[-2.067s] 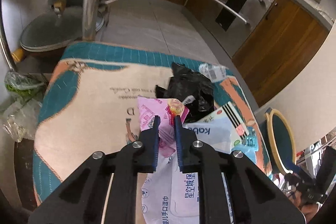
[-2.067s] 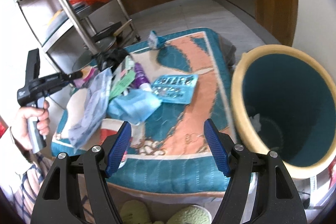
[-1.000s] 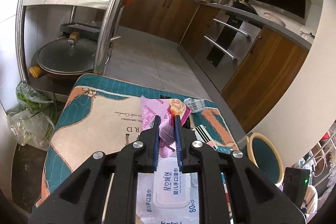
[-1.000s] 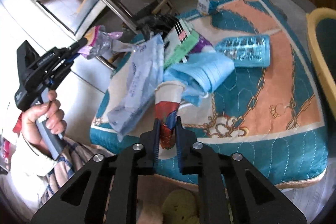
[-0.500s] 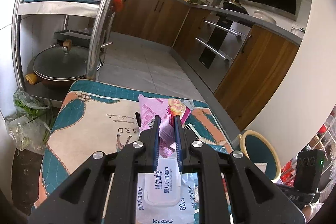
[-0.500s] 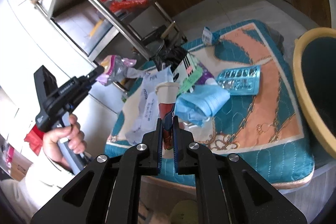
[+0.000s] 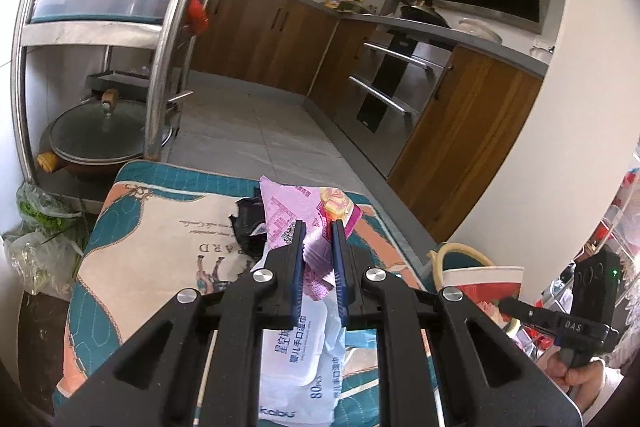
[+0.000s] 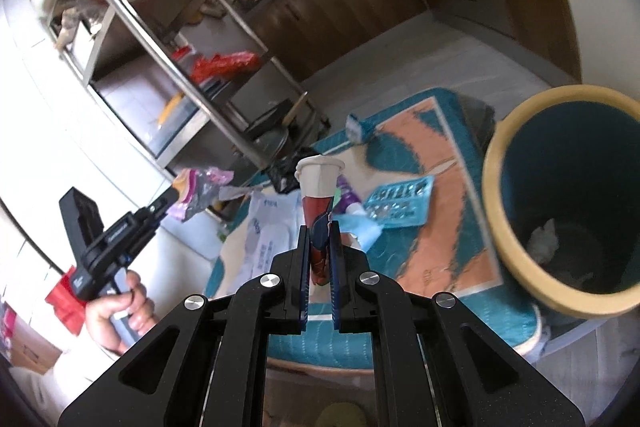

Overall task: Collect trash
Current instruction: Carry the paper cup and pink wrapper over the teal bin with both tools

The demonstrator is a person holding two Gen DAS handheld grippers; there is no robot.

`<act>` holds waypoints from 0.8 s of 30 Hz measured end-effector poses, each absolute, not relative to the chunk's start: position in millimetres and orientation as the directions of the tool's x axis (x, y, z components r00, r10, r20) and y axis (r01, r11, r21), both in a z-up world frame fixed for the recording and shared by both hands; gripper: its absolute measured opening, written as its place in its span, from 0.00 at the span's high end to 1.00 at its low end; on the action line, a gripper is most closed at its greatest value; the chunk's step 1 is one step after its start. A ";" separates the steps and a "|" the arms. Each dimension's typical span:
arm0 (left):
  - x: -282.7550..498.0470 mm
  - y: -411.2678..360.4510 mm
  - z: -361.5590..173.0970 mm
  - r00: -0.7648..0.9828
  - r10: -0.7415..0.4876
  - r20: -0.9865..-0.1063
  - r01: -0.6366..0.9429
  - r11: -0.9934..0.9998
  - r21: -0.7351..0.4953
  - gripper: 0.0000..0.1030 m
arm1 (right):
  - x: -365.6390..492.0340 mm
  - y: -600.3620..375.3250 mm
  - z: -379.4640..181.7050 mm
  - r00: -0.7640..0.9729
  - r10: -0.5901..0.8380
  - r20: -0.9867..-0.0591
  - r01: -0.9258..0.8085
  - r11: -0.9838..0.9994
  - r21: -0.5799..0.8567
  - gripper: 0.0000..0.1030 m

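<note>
Kitchen mat [image 8: 436, 227] ahead stays littered; my left gripper [image 7: 318, 227] pinches a pink wrapper [image 7: 288, 211], right gripper [image 8: 319, 227] a paper cup [image 8: 318, 183]; bin [image 8: 516, 131] to its right holds little.

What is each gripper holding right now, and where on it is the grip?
The left gripper pinches a pink snack wrapper by its crumpled lower end. The right gripper clamps a paper cup at its base, squashing it flat.

In the right wrist view the bin [image 8: 568, 219] fills the right, the mat [image 8: 436, 195] with its litter lies centre, and the shelving rack [image 8: 168, 67] stands upper left.
</note>
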State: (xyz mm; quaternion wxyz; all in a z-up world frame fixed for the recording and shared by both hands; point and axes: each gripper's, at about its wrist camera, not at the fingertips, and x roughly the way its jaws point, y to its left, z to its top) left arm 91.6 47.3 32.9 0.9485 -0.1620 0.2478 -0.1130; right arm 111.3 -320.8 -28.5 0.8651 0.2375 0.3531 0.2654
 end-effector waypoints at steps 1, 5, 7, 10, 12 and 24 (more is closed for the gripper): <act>90.7 45.6 34.5 0.853 -0.297 -0.430 0.139 0.922 -0.361 0.88 | 110.6 -324.4 -28.1 0.615 0.624 -0.482 -0.287 0.747 0.600 0.90; 91.3 42.7 40.6 0.860 -0.287 -0.422 0.139 0.927 -0.347 0.88 | 110.8 -339.7 -30.7 0.635 0.612 -0.472 -0.261 0.744 0.615 0.90; 94.5 46.8 46.0 0.868 -0.276 -0.412 0.128 0.927 -0.351 0.88 | 111.2 -343.9 -32.5 0.642 0.604 -0.472 -0.248 0.747 0.617 0.90; 100.2 51.5 56.7 0.879 -0.264 -0.398 0.121 0.930 -0.348 0.88 | 111.8 -350.2 -35.5 0.650 0.594 -0.473 -0.229 0.747 0.624 0.90; 103.7 53.4 66.7 0.884 -0.268 -0.383 0.124 0.925 -0.359 0.88 | 111.8 -353.5 -34.4 0.657 0.589 -0.470 -0.222 0.748 0.626 0.90; 121.9 -25.4 77.7 0.828 -0.427 -0.363 0.278 0.875 -0.396 0.88 | 103.4 -399.0 -25.6 0.751 0.451 -0.482 -0.109 0.804 0.584 0.90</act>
